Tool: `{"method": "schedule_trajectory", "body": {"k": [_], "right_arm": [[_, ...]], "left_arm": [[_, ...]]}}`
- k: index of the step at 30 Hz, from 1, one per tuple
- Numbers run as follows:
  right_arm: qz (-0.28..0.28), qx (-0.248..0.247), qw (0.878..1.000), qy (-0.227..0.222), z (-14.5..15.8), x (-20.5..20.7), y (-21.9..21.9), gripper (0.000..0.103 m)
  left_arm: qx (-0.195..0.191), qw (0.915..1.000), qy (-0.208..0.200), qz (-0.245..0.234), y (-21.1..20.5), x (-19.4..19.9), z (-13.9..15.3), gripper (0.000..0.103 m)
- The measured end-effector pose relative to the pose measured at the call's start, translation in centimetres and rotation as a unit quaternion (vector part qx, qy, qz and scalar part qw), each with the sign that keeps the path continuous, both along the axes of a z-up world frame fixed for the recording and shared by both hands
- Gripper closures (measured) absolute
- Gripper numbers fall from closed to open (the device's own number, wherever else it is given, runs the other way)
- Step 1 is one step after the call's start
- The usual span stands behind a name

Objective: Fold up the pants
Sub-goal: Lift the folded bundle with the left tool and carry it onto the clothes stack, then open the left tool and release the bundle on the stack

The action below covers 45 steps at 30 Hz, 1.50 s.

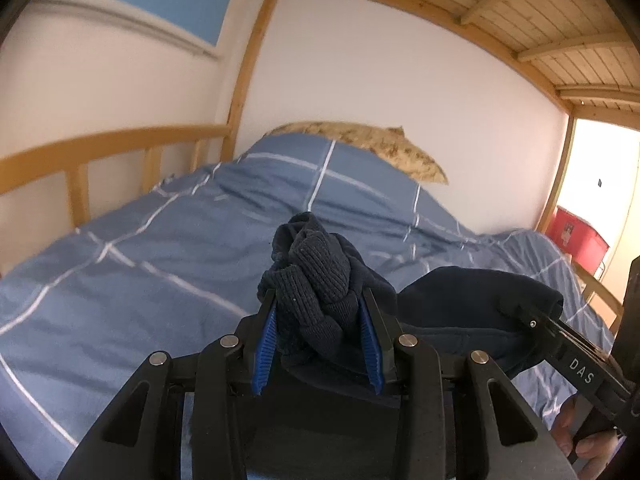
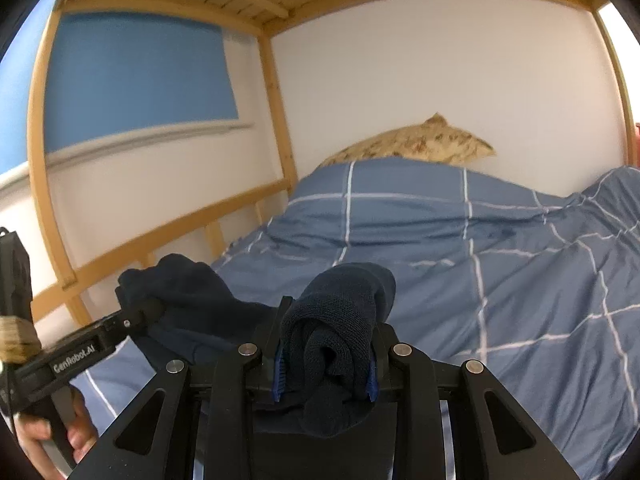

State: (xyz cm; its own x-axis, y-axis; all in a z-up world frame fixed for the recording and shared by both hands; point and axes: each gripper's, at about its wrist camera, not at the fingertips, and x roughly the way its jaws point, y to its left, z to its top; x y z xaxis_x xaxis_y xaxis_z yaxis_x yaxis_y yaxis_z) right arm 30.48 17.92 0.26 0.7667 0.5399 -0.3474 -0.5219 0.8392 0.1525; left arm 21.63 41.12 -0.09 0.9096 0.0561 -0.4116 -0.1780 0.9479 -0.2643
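A: Navy knit pants, bunched ribbed ends pinched in both tongs: left gripper, right gripper. Cloth hangs over the blue checked duvet.

B: Risk?

A: Bunched knit could slip from the pads, skewing the fold.

B: Hidden?

A: Lower pants, below both views.

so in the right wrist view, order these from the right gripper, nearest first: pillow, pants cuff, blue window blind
1. pants cuff, clamped in the right gripper.
2. pillow, far end of the bed, against the wall.
3. blue window blind, upper left, beyond the bed rail.
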Motion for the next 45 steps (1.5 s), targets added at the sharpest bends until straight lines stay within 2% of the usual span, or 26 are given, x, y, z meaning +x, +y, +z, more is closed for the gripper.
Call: {"method": "schedule_trajectory", "body": {"k": [5, 9, 13, 17, 20, 22, 24, 25, 29, 31, 36, 38, 40, 45], "right_arm": [[0.003, -0.02, 1.0, 0.018, -3.0, -1.4, 0.4, 0.073], [-0.003, -0.017, 0.999, 0.045, -4.3, -1.9, -0.3, 0.072], [-0.019, -0.013, 0.997, 0.076, -5.3, -2.5, -0.7, 0.064], [-0.038, -0.02, 0.994, 0.099, -5.9, -2.8, -1.3, 0.051], [-0.054, -0.037, 0.993, 0.101, -5.9, -3.0, -1.3, 0.038], [-0.057, -0.046, 0.992, 0.106, -5.9, -3.1, -1.2, 0.036], [-0.057, -0.05, 0.991, 0.111, -5.8, -3.2, -1.2, 0.033], [-0.058, -0.052, 0.991, 0.111, -5.7, -3.3, -1.2, 0.028], [-0.077, -0.052, 0.991, 0.099, -4.5, -3.4, -1.9, 0.02], [-0.079, -0.049, 0.992, 0.088, -3.6, -3.6, -2.4, 0.02], [-0.074, -0.034, 0.994, 0.074, -1.0, -5.2, -4.6, 0.019], [-0.077, -0.039, 0.994, 0.062, 0.1, -6.4, -5.9, 0.012], [-0.086, -0.05, 0.994, 0.05, 1.2, -7.6, -7.1, 0.01], [-0.087, -0.061, 0.994, 0.024, 3.2, -10.9, -10.8, 0.009]], "left_arm": [[-0.025, 0.9992, 0.032, 0.0, 0.7, -0.9, -3.2, 0.066], [-0.041, 0.9982, 0.045, 0.004, 0.7, -2.0, -4.5, 0.065], [-0.051, 0.9966, 0.061, 0.019, 0.8, -2.5, -5.0, 0.062], [-0.033, 0.9956, 0.075, 0.047, 0.5, -3.3, -5.1, 0.052], [-0.032, 0.9924, 0.085, 0.083, 1.0, -4.0, -5.0, 0.033], [-0.035, 0.9908, 0.096, 0.089, 1.2, -4.2, -5.2, 0.032], [-0.024, 0.9899, 0.104, 0.094, 1.1, -4.4, -5.0, 0.032], [-0.012, 0.9894, 0.105, 0.1, 1.0, -4.7, -4.6, 0.031], [0.039, 0.9872, 0.085, 0.129, 0.3, -6.0, -2.5, 0.02], [0.063, 0.9864, 0.078, 0.13, -0.4, -6.5, -1.4, 0.02], [0.103, 0.9859, 0.081, 0.104, -3.8, -8.1, 1.0, 0.015], [0.116, 0.9857, 0.081, 0.091, -5.6, -8.9, 2.0, 0.014], [0.127, 0.9848, 0.083, 0.084, -7.2, -9.7, 2.9, 0.007], [0.144, 0.9856, 0.07, 0.054, -11.7, -12.5, 4.6, 0.001]]}}
